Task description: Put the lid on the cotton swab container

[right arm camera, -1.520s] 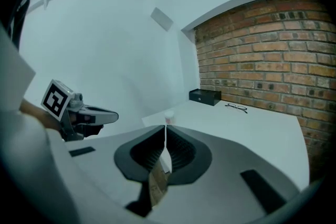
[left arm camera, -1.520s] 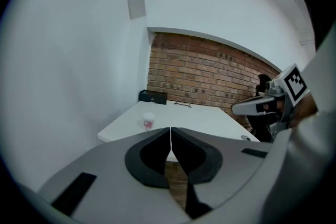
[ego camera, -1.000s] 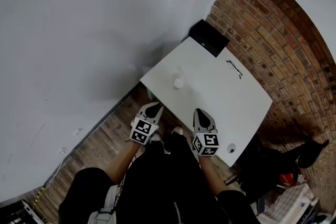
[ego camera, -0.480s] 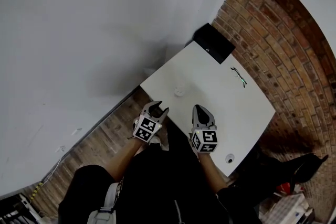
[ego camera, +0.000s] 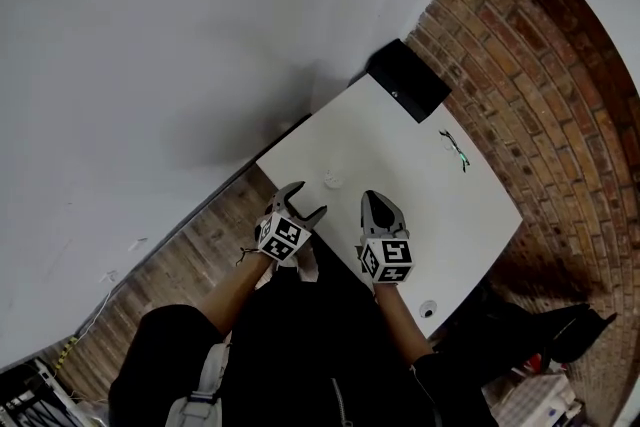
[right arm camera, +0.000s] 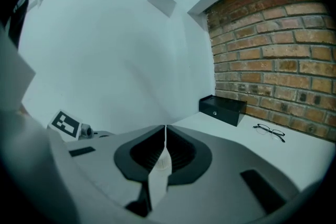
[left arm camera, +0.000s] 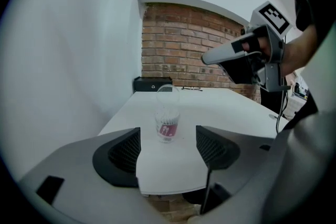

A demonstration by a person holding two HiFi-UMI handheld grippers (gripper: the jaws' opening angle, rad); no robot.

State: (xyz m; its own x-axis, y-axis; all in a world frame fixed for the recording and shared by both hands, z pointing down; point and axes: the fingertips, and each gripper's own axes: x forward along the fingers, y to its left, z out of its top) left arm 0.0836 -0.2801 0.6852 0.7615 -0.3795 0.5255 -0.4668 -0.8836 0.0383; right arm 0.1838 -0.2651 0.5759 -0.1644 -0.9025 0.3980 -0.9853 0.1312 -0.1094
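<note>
Head view, from above: a white table set in a corner between a pale wall and a brick wall. The cotton swab container stands near the table's near left edge, just beyond both grippers and touching neither.

Left gripper: claw wide, its jaws having just been opening, with nothing between the pads. In the left gripper view the container, clear with a red label, stands upright on the table in line with the gap, farther off. A clear round lid appears to stand raised from its rim.

Right gripper: claw narrow, jaws together and holding nothing. In the right gripper view only a thin slit shows between the pads. It hangs above the table, to the right of the container.

At the far edge lies a black box. A pair of glasses lies near the brick wall.
</note>
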